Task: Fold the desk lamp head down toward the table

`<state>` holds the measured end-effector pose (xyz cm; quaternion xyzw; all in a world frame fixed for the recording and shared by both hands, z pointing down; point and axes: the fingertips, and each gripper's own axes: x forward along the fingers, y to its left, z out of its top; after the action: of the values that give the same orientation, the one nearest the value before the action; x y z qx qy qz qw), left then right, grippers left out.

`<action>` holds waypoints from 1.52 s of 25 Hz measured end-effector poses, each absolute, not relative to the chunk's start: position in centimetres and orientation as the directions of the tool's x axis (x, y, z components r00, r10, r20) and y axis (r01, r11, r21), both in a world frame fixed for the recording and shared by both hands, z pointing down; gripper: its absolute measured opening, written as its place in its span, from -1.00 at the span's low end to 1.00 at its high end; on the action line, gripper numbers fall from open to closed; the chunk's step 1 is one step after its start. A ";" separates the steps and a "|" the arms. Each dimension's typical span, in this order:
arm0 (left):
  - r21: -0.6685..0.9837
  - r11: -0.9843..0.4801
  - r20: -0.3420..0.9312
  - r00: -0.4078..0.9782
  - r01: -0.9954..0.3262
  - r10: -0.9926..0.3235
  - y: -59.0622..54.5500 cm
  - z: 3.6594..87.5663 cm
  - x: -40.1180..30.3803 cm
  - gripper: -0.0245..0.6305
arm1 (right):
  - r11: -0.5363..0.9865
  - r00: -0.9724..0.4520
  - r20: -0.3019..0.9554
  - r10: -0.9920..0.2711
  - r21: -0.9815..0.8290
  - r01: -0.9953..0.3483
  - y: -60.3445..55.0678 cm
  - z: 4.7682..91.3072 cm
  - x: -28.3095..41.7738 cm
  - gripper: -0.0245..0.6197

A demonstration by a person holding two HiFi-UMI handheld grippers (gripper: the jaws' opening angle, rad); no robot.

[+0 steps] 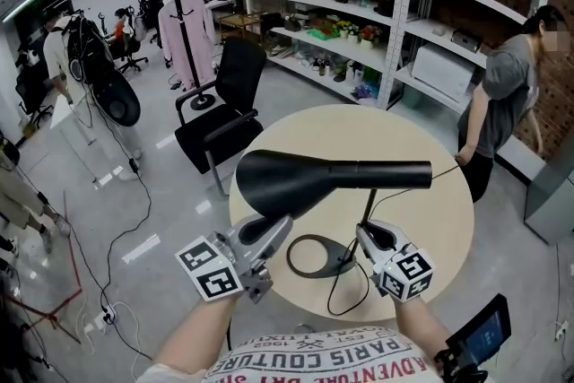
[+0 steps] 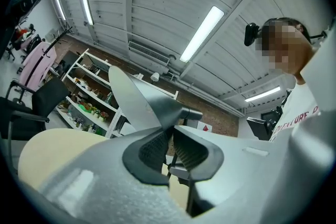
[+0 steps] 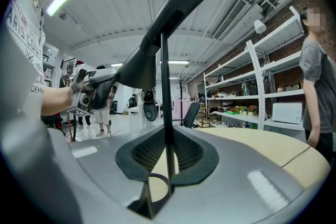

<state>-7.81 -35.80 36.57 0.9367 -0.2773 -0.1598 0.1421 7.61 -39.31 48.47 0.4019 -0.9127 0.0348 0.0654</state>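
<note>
Lamp head [image 1: 332, 175] hangs level above the round surface [image 1: 430, 220], its wide mouth toward my left and its narrow tail to my right, carried on a thin upright stem [image 1: 370, 209] that rises from an open ring base [image 1: 314, 257].

My right tool [image 1: 363, 235] is clamped on that stem low down, the rod pinched squarely between the pads. My left tool [image 1: 276, 227] has its jaws nearly together on the lower rim of the shade's mouth. The thin wall seems to run in between the pads, though at this close angle I can't be fully sure how deep the bite is.

I'd judge the shade light, hollow and smooth-skinned, so it's liable to slip under a shallow pinch. The rim is the right hold for leverage, being far from the hinge. The joint is probably stiff with friction, and the ring base looks too light to resist, so bracing the stem matters. The stem itself is slender and could bend if I wrench it sideways.
</note>
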 end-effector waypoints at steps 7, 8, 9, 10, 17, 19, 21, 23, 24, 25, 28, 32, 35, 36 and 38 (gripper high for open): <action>0.393 -0.795 -0.235 0.785 -0.463 -0.573 -35.8 37.3 -7.5 -0.81 | 0.675 -0.669 0.147 -0.729 -0.009 -0.737 -39.4 48.5 7.6 -0.79; 0.397 -0.793 -0.236 0.783 -0.462 -0.575 -35.7 37.4 -7.3 -0.81 | 0.676 -0.670 0.147 -0.728 -0.008 -0.736 -39.4 48.5 7.7 -0.79; 0.402 -0.791 -0.238 0.781 -0.461 -0.577 -35.7 37.5 -7.2 -0.81 | 0.677 -0.671 0.147 -0.727 -0.008 -0.736 -39.4 48.6 7.8 -0.79; 0.407 -0.789 -0.241 0.779 -0.460 -0.579 -35.8 37.7 -7.1 -0.81 | 0.677 -0.671 0.146 -0.727 -0.008 -0.736 -39.4 48.6 7.8 -0.79; 0.453 -0.777 -0.258 0.770 -0.437 -0.584 -35.8 38.7 -6.8 -0.80 | 0.676 -0.670 0.145 -0.728 -0.009 -0.737 -39.5 48.7 7.7 -0.79; 0.459 -0.775 -0.265 0.766 -0.434 -0.586 -35.8 38.7 -6.6 -0.80 | 0.677 -0.671 0.145 -0.727 -0.008 -0.736 -39.5 48.6 7.7 -0.79; 0.465 -0.773 -0.270 0.762 -0.432 -0.589 -35.7 38.9 -6.5 -0.80 | 0.678 -0.672 0.145 -0.727 -0.008 -0.735 -39.4 48.6 7.7 -0.79; 0.475 -0.769 -0.274 0.759 -0.427 -0.590 -35.5 39.2 -6.4 -0.80 | 0.677 -0.671 0.141 -0.728 -0.008 -0.736 -39.4 48.6 7.8 -0.79; 0.479 -0.768 -0.276 0.758 -0.425 -0.591 -35.6 39.3 -6.3 -0.80 | 0.677 -0.671 0.139 -0.728 -0.009 -0.736 -39.4 48.7 7.8 -0.79; 0.483 -0.767 -0.277 0.757 -0.423 -0.592 -35.6 39.4 -6.2 -0.80 | 0.677 -0.671 0.137 -0.728 -0.010 -0.736 -39.4 48.7 7.8 -0.79; 0.494 -0.763 -0.279 0.755 -0.418 -0.594 -35.7 39.7 -6.0 -0.80 | 0.678 -0.672 0.138 -0.727 -0.011 -0.735 -39.5 48.8 7.8 -0.79; 0.519 -0.755 -0.284 0.752 -0.401 -0.595 -35.5 40.1 -5.7 -0.80 | 0.680 -0.674 0.138 -0.725 -0.008 -0.733 -39.5 48.6 7.6 -0.79; 0.540 -0.748 -0.289 0.750 -0.386 -0.595 -35.4 40.5 -5.4 -0.79 | 0.682 -0.676 0.137 -0.724 -0.007 -0.732 -39.4 48.6 7.6 -0.79; 0.546 -0.746 -0.290 0.749 -0.382 -0.596 -35.4 40.6 -5.3 -0.79 | 0.683 -0.677 0.136 -0.723 -0.005 -0.730 -39.4 48.6 7.6 -0.79; 0.557 -0.741 -0.291 0.747 -0.376 -0.598 -35.4 40.9 -5.0 -0.79 | 0.686 -0.680 0.135 -0.720 -0.002 -0.727 -39.4 48.6 7.6 -0.79</action>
<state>-5.04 -35.38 40.91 0.9035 -0.2695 -0.2325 0.2389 7.65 -39.41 48.60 0.3950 -0.9162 0.0276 0.0617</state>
